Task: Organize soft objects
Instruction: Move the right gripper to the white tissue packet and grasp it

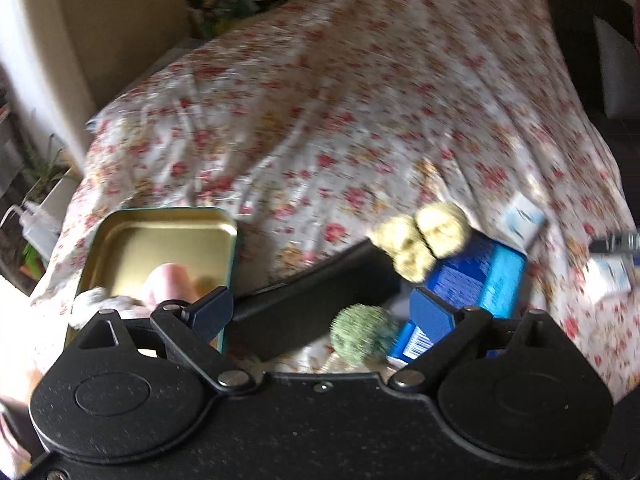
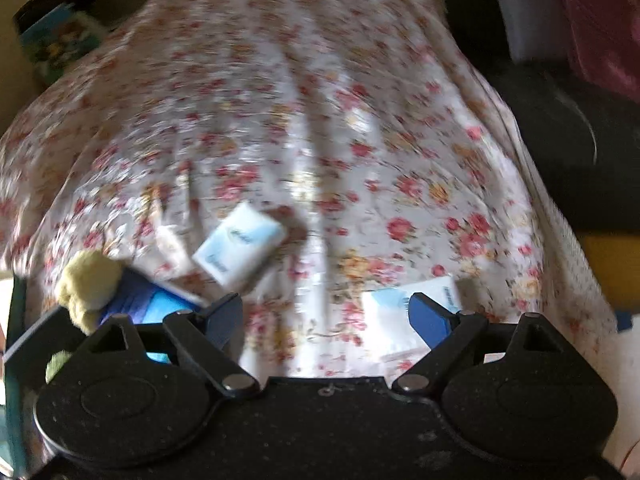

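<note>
In the left wrist view my left gripper [image 1: 322, 312] is open and empty above a green fuzzy ball [image 1: 364, 334]. A pale yellow plush toy [image 1: 420, 240] rests on a blue box [image 1: 476, 276] and a black case [image 1: 316, 296]. An open teal tin [image 1: 160, 248] at the left holds a pink soft object [image 1: 170, 284] and a white fluffy one [image 1: 94, 304]. In the right wrist view my right gripper [image 2: 326, 320] is open and empty over the floral cloth [image 2: 320, 120]. The yellow plush [image 2: 88, 284] shows at its left, and a white tissue pack [image 2: 240, 248] lies ahead.
A second white pack [image 2: 400, 312] lies under the right finger. More white packs [image 1: 524, 220] sit at the right in the left wrist view. The cloth-covered table drops off at all sides. A dark sofa [image 2: 568, 140] stands at the right, a plant pot [image 1: 52, 184] at the left.
</note>
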A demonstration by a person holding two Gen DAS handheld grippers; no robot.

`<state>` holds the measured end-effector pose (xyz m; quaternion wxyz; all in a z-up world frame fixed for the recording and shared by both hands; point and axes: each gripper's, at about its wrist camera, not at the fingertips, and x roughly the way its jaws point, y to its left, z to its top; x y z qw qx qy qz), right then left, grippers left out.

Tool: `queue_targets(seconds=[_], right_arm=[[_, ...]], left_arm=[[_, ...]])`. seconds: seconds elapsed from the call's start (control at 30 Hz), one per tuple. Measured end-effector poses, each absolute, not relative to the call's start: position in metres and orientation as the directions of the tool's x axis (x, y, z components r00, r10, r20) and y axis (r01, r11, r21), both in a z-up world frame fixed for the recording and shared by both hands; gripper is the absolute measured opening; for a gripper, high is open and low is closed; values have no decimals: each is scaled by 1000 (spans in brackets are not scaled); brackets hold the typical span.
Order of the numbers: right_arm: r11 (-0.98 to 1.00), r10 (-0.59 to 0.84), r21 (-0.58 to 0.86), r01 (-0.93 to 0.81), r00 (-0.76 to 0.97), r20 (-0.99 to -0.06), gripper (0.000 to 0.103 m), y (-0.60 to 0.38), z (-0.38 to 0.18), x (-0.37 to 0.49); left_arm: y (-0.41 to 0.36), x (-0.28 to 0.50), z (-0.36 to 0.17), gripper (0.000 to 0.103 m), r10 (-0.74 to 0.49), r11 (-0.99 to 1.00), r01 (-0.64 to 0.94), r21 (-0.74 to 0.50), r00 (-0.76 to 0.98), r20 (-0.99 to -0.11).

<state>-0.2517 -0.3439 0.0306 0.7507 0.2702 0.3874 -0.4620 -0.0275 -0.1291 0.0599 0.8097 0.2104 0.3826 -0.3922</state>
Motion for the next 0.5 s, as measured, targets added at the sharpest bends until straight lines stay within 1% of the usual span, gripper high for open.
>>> queue_targets(seconds=[0.07,0.2,0.4,0.5], right_arm=[[405,-471,58,913,263,-842,90,-359,28,-259],[373,-478,-6,928,187,-858,92,-382,16,-267],[384,-391,-29,923,134,-910,92,-406,-15,-275],[370,-342,4,929,140,-929,92,-412,-24,-280]], left_arm=[[-134,-34,56,92,-480,578,815,44,383,-789],[-139,-45,51,92,-486,539,841,40,350,-801],[-147,-53,43,92,-477,510,859,45,326,-816],[-147,-53,41,92,-472,508,860,50,326,-819]])
